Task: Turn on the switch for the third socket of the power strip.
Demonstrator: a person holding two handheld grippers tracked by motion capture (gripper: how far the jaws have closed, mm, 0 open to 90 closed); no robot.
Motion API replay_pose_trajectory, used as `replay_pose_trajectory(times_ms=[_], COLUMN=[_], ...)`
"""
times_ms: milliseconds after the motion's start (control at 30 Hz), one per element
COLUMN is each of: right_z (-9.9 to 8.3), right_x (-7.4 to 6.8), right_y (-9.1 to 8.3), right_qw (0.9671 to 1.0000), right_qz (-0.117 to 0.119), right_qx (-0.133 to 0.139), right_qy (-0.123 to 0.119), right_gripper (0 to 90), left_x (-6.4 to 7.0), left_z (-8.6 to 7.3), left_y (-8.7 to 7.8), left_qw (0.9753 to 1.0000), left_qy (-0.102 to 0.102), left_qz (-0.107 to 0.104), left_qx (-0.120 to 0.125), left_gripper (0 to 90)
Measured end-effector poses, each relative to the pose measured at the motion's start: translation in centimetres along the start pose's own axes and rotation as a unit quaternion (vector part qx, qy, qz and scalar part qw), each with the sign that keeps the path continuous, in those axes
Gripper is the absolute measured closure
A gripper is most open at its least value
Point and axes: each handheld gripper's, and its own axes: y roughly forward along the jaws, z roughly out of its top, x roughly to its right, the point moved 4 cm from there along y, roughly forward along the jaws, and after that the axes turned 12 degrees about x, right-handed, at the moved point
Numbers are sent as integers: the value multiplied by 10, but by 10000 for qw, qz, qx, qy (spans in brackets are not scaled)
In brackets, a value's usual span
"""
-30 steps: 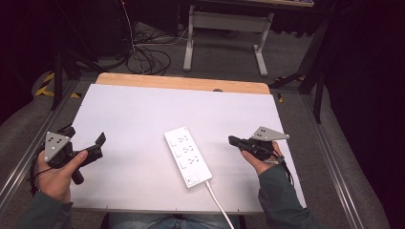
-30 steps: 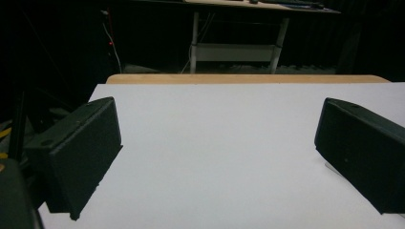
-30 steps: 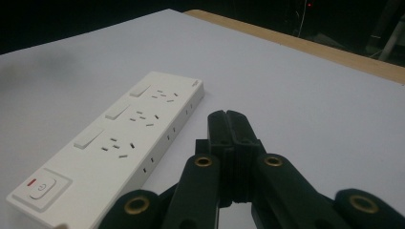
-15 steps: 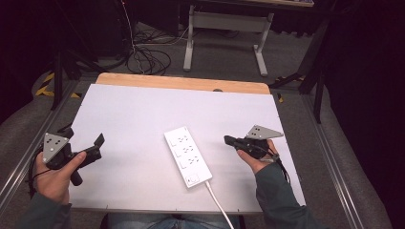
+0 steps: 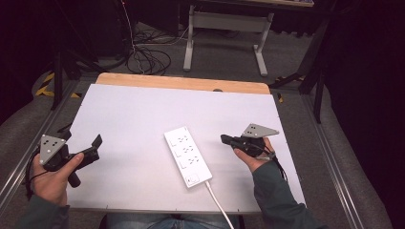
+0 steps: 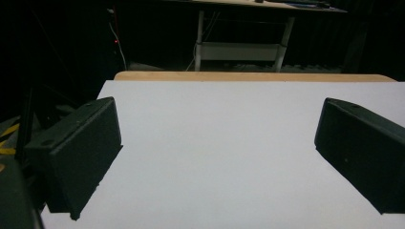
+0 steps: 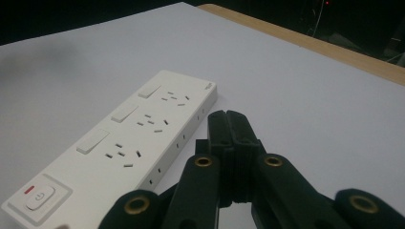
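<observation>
Power strip: it lies flat on the white table, near the middle, slightly toward my side, its cord running off the near edge. Three socket groups with rocker switches and one main button at the cord end face up. Nothing is plugged in.

Change noted: over the last second my right gripper has crept leftward, toward the strip's long right edge. The strip itself has not moved. My left gripper has drifted slightly but remains well apart from the strip, at the table's left side. I judge this as an approach by the right tool; contact is not yet made.

Right gripper: jaws pressed together, nothing between them. In the right gripper view the closed tips sit just beside the strip's side wall, apart from it, low over the table.

Left gripper: jaws spread wide, holding nothing, with bare table between them in the left gripper view.

Assessment: a closed tip suits pushing the strip or pressing a switch; grasping it would require opening first.
</observation>
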Motion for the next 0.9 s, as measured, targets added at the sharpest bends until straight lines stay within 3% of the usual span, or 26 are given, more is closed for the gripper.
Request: replay_pose_trajectory(times_ms=[900], right_z=[3], right_x=[-6], right_y=[20], right_qw=[9996], right_qz=[200], right_qx=[-108], right_qy=[-141], right_gripper=[900], left_x=[-5], left_z=[-1], left_y=[-7], left_qw=[10000], left_qy=[25], left_qz=[85], left_qx=[-44], left_gripper=[25])
